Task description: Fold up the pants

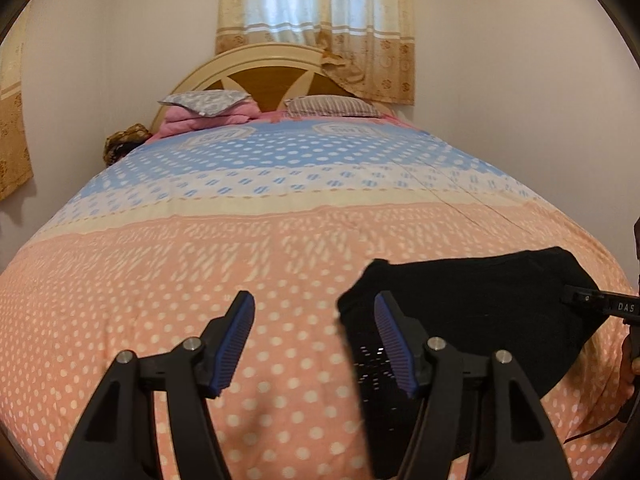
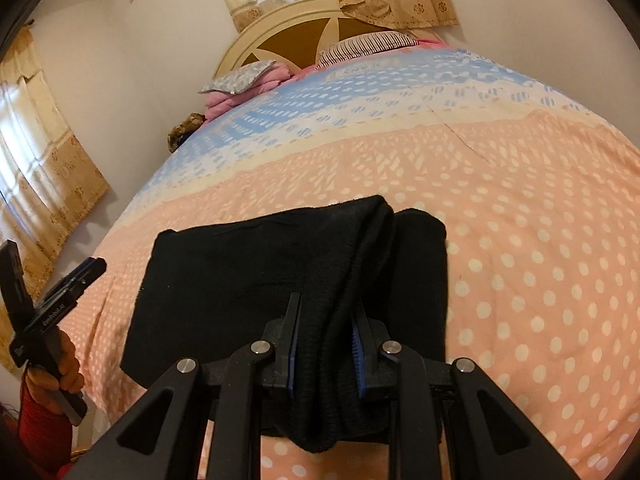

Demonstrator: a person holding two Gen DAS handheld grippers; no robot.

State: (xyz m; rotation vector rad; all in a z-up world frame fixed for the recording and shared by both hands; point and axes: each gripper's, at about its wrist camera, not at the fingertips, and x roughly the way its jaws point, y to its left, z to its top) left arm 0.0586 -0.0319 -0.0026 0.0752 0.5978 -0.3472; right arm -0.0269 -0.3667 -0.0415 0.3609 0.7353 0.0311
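Note:
Black pants (image 2: 240,264) lie folded on the pink dotted bedspread (image 2: 540,240) near its front edge. My right gripper (image 2: 327,300) is shut on a bunched, ribbed fold of the pants, which runs up between its blue pads and hangs below them. In the left wrist view the pants (image 1: 480,300) sit to the right. My left gripper (image 1: 314,296) stands open over the bedspread, with its right finger (image 1: 390,336) over the cloth's left edge and nothing gripped. The right gripper (image 1: 592,300) pokes in at the right edge. A hand holds the left gripper (image 2: 80,276) at the far left.
The bed runs back to a cream and brown headboard (image 1: 276,76) with pillows (image 1: 204,102) and pink bedding. Patterned curtains (image 1: 316,20) hang behind it, and a white wall stands at the left. A brown bundle (image 1: 124,142) sits by the bed's far left corner.

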